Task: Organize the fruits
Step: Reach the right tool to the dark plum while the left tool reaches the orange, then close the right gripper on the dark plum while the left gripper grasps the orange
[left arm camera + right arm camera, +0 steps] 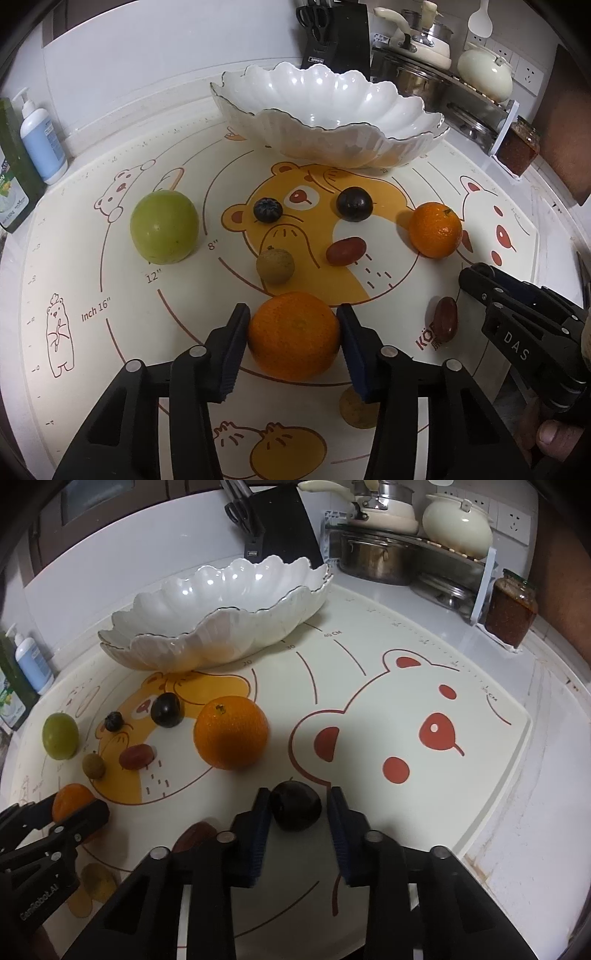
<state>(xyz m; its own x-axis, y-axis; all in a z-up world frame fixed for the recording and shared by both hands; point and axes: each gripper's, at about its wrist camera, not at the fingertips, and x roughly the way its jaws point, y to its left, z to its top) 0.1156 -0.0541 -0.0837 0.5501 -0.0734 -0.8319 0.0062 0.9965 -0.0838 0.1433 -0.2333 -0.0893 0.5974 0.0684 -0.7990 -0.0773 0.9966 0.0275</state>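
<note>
My left gripper (293, 334) has its pads against both sides of an orange (293, 336) that rests on the bear-print mat (110, 295). My right gripper (297, 808) is open around a dark plum (294, 809); its left pad touches the plum and the right pad stands clear. The empty white scalloped bowl (332, 99) stands at the back of the mat. Loose on the mat are a green apple (164, 227), a blueberry (267, 210), a dark grape (354, 204), a red grape (346, 251), a longan (275, 266) and a second orange (436, 229).
Another red grape (445, 319) and a longan (356, 410) lie near my left gripper. A knife block (334, 37), pots on a rack (424, 62) and a sauce jar (517, 146) stand behind the bowl. Soap bottles (42, 136) stand at the far left.
</note>
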